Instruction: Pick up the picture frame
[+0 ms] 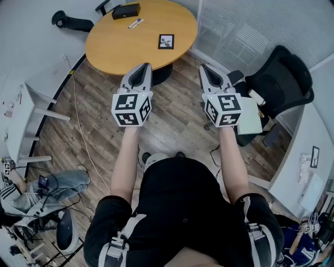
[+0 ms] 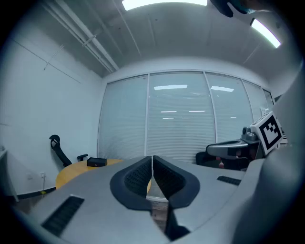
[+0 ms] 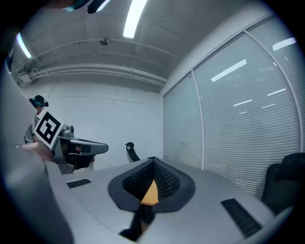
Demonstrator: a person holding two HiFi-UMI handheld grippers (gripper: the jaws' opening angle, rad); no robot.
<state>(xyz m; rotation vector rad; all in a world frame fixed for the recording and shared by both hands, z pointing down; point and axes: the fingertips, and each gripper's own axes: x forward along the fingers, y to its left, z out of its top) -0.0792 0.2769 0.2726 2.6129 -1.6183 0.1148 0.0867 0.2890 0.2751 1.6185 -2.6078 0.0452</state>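
Both forearms stretched forward, side by side, above wooden floor (image 1: 175, 122). Left hand-held gripper (image 1: 141, 71) held about level, jaws pressed together, nothing between them. Right hand-held gripper (image 1: 207, 71) level, jaws closed too, gripping nothing. Both pointed toward round worktop (image 1: 112, 47). Picture frame (image 1: 166, 41) lay flat on worktop, toward its right side, apart from both grippers. Black box (image 1: 126, 11) and marker (image 1: 135, 23) at far edge. Office chair (image 1: 282, 78) stood to right.

We see a bright, evenly lit room; ceiling strip lights (image 2: 164, 4) mirror in the glass wall (image 2: 176, 124). Both gripper views bulge, with dark corners and soft focus.
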